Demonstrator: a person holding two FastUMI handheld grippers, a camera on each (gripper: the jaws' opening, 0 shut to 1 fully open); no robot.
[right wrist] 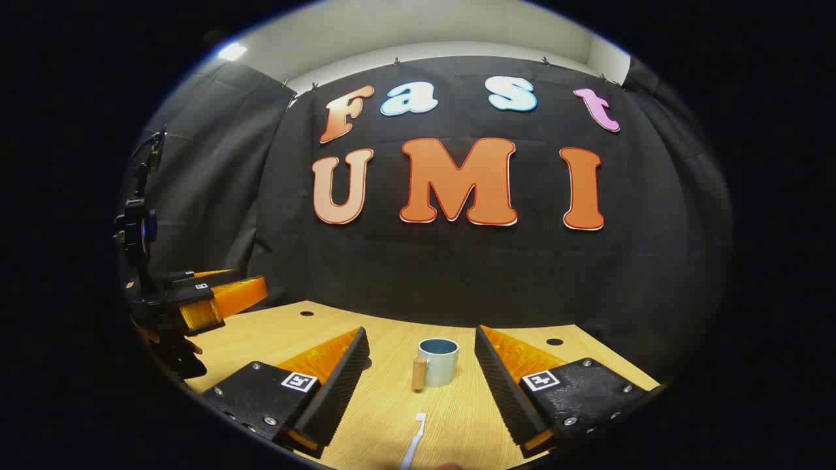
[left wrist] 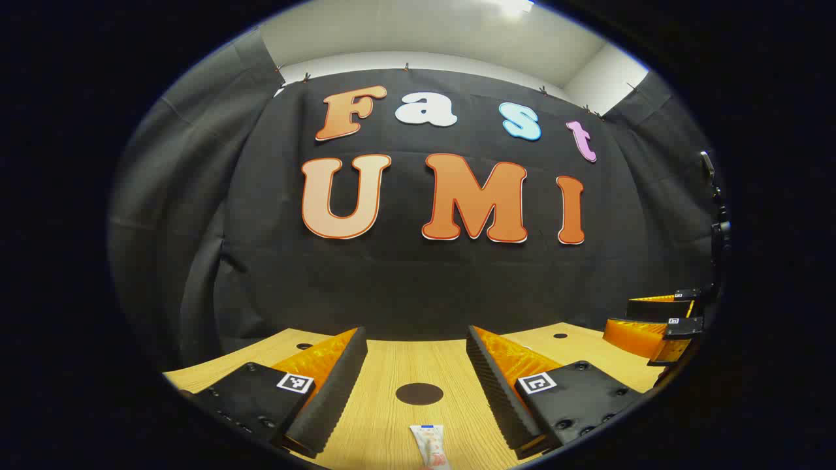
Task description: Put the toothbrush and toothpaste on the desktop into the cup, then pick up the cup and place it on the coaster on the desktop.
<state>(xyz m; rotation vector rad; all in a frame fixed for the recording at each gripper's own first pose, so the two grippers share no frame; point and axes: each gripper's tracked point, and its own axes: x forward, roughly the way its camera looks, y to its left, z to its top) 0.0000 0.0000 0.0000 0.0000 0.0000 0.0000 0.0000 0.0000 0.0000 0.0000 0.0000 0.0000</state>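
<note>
Pale wood-grain desktop (left wrist: 385,431) lies under both grippers, which are held level just above it and pointed at the booth's wall. The left gripper (left wrist: 418,378) has its fingers spread wide with nothing between them; the white toothpaste tube (left wrist: 431,446) lies flat just below the gap, near a dark round coaster (left wrist: 419,393). The right gripper (right wrist: 421,375) is likewise spread wide and holds nothing. Ahead of it stands the grey-green cup with a wooden handle (right wrist: 437,362), upright, and the white toothbrush (right wrist: 413,444) lies nearer.

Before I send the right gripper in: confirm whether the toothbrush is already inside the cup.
No. In the right gripper view the toothbrush lies flat on the desktop, in front of the cup.
</note>
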